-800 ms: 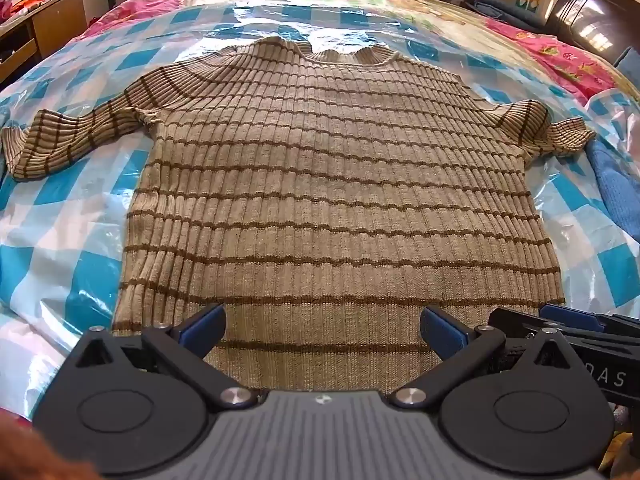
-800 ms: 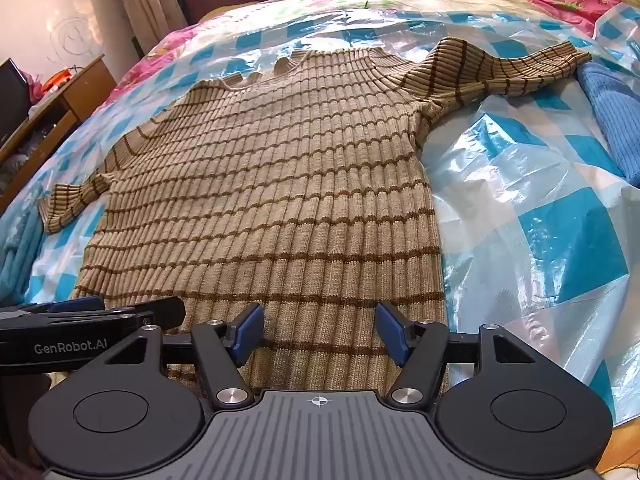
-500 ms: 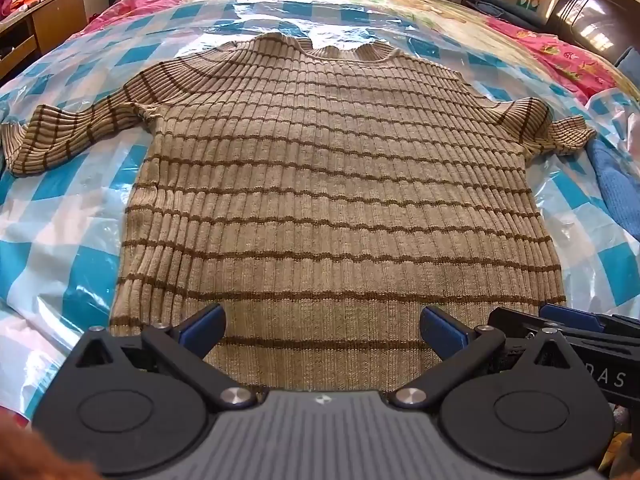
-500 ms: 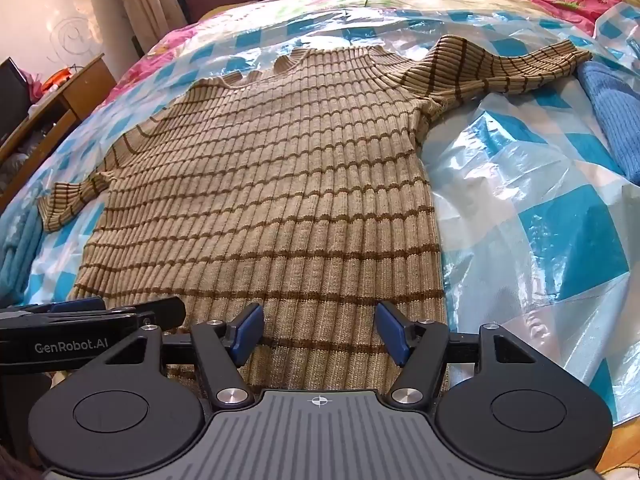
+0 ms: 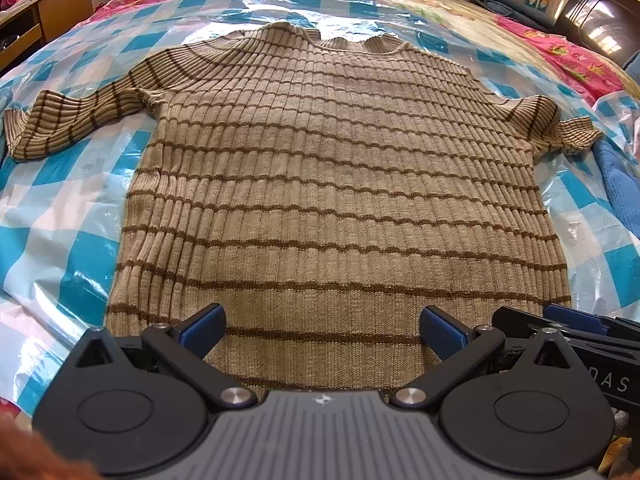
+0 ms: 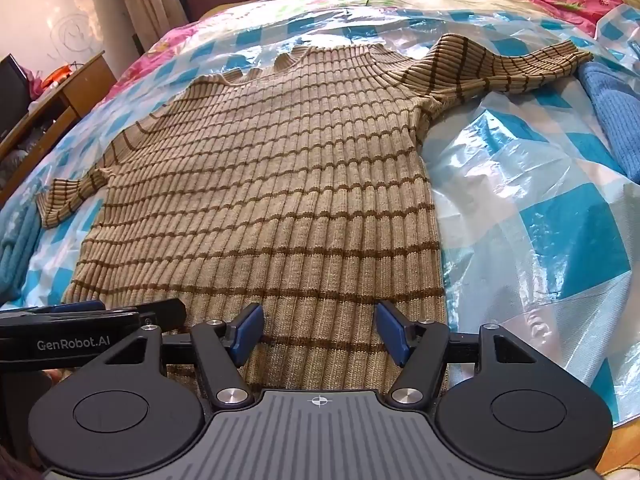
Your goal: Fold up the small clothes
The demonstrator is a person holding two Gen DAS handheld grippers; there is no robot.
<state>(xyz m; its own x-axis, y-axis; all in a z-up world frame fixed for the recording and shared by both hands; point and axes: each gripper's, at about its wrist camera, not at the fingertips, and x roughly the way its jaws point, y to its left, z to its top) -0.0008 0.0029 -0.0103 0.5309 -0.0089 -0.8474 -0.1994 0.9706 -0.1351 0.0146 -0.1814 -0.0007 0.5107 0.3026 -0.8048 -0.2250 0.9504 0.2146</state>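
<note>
A tan ribbed sweater with thin brown stripes [image 5: 336, 184] lies flat and spread out on a blue-and-white checked plastic sheet [image 5: 60, 216], collar far, hem near, both short sleeves out to the sides. It also shows in the right wrist view [image 6: 272, 200]. My left gripper [image 5: 322, 330] is open, its blue pads over the hem near the left half. My right gripper [image 6: 320, 330] is open over the hem near the right corner. Each gripper shows at the edge of the other's view. Neither holds cloth.
A blue knit garment [image 6: 616, 108] lies to the right of the sweater's right sleeve. Another teal cloth [image 6: 16, 248] lies at the left. The plastic sheet covers a bed with a pink floral cover [image 5: 560, 44]. A wooden desk [image 5: 48, 12] stands far left.
Both grippers have crept slightly forward over the hem; the sweater sits a little lower in the left view. The jaws have stayed open.
</note>
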